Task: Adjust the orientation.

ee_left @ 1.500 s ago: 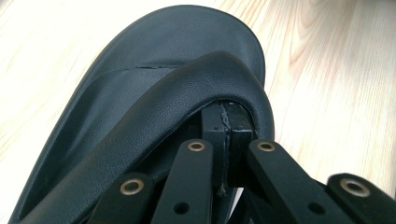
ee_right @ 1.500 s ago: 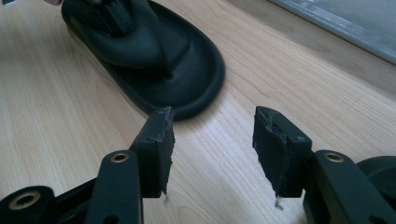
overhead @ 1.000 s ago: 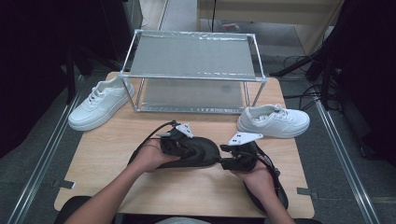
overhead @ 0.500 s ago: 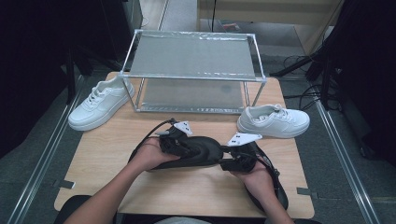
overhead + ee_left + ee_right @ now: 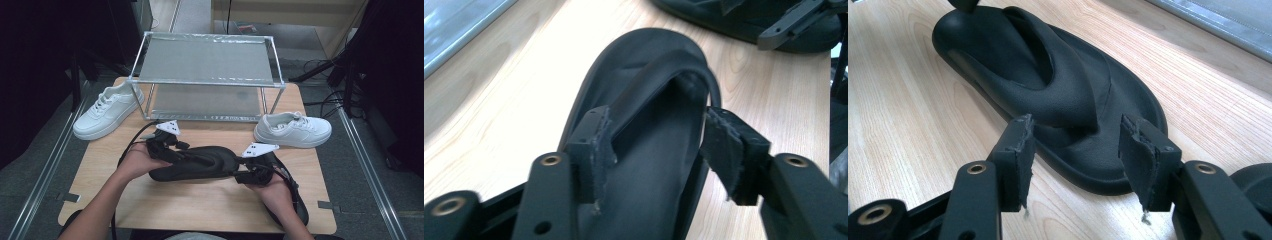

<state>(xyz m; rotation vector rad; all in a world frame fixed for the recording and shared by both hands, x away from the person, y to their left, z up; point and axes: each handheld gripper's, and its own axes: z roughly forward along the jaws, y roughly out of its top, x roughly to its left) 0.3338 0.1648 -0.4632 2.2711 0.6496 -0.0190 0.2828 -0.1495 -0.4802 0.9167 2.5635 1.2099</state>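
A light wooden table [image 5: 200, 200] sits in the middle of the high view, with dark floor and cables all around it. At the top of the table stands one metal rack [image 5: 207, 75] with two shelves.

There are two white sneakers. One white sneaker [image 5: 107, 110] lies at the left side of the frame, next to the rack. The other white sneaker [image 5: 292, 130] lies at the right side, just below the rack's right corner.

There are two black flip-flops, lying close together in the lower middle of the frame. In the high view they look like one dark shape [image 5: 195, 162] between the two hands.

There are two grippers. The left gripper [image 5: 167, 145] is at the left end of the dark shape, and the right gripper [image 5: 250, 167] is at the right end.

In the left gripper view, one black flip-flop [image 5: 644, 100] lies right under the claw. Its thin strap [image 5: 659, 80] runs between the two pads [image 5: 596, 145], which are apart with a gap and do not pinch it. The second flip-flop [image 5: 744, 20] is at the top right of that frame.

In the right gripper view, a black flip-flop [image 5: 1048, 75] lies on the wood just in front of the claw. The pads [image 5: 1018, 150] are wide apart. The wide strap [image 5: 1068, 90] sits just past the gap between them, not touched.
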